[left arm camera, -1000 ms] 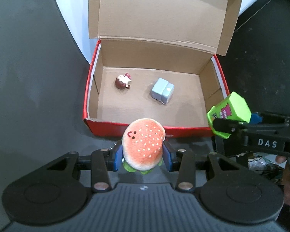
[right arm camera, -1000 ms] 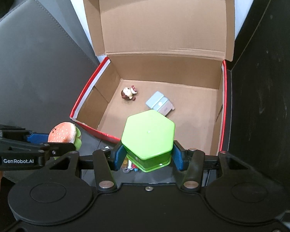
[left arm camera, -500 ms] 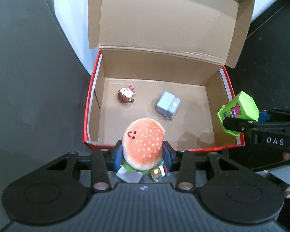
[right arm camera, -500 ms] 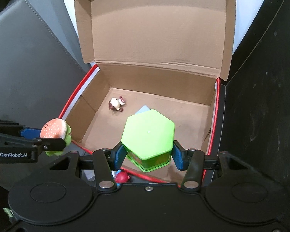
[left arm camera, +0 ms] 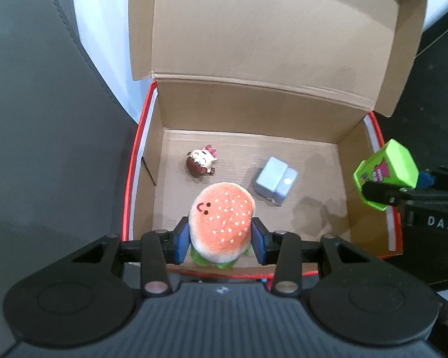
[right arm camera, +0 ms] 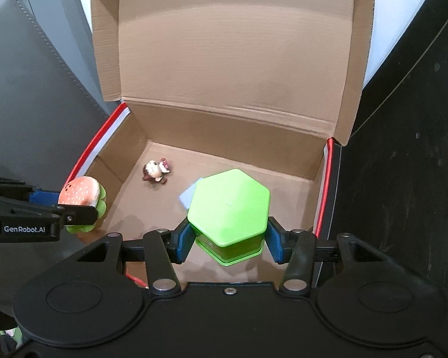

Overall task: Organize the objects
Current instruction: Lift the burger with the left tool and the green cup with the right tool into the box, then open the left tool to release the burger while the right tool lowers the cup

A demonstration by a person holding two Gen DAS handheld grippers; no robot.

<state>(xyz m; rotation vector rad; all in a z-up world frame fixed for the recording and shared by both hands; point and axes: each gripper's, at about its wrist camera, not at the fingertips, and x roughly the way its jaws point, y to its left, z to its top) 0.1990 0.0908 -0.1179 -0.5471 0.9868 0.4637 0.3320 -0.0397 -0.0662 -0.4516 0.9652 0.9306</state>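
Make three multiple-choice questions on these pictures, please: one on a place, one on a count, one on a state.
1. Where does the small doll figure lie?
A. on the floor of the cardboard box
B. on top of the open lid
C. outside the box, on the dark surface

2. How many loose things lie on the box floor, apart from those in the grippers?
A. none
B. two
C. four

3. What is the state of the right gripper?
A. open and empty
B. shut on the burger plush
C. shut on the green hexagonal box

Answers:
1. A: the doll rests on the box floor near the back left corner.
2. B: only the doll and the pale blue block lie there.
3. C: its blue pads press both sides of the green box, while the left gripper holds the burger plush.
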